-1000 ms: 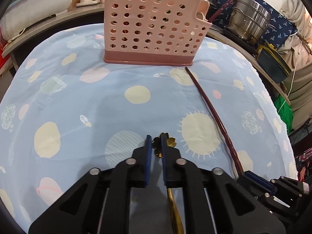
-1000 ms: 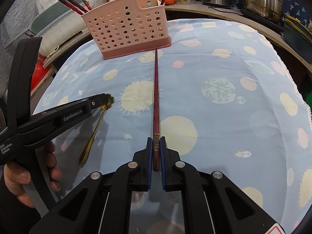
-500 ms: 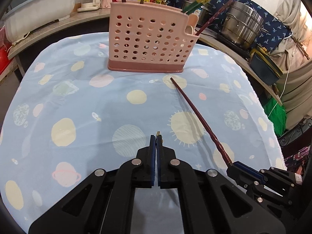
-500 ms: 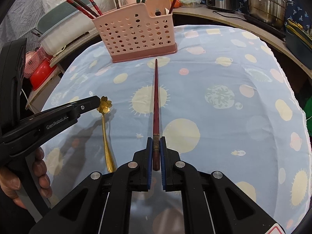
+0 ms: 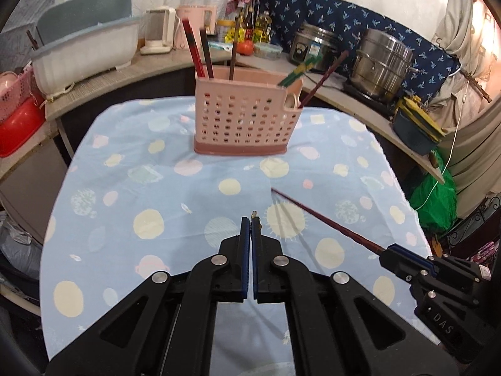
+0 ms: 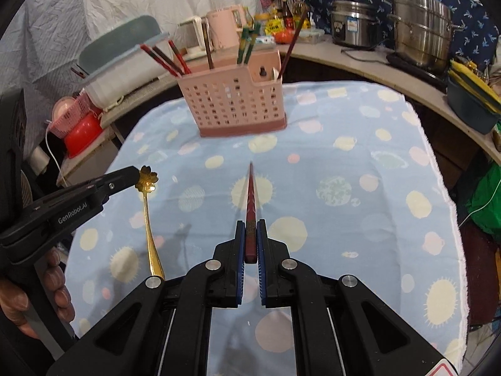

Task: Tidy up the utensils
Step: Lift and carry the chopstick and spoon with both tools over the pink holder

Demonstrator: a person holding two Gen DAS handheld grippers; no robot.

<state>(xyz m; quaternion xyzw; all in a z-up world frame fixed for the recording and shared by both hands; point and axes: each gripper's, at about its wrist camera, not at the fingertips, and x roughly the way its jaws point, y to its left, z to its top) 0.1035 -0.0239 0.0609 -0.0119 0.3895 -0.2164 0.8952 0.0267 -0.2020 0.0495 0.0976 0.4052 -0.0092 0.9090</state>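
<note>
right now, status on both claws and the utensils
Left claw shut on gold spoon. Right claw shut on red chopstick. Both off the cloth; path to pink caddy open.

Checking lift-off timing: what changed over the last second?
Left gripper closed on the gold spoon by its flower end and lifted it off the cloth. Right gripper, already clamping the dark red chopstick, raised it too. Pink holder stayed put.

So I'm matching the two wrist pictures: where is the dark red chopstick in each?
Left wrist: the chopstick slants across the right side, held by the right gripper.
Right wrist: the chopstick runs up the centre from between the jaws.
Shared landmark: the pink basket at the far end.
</note>
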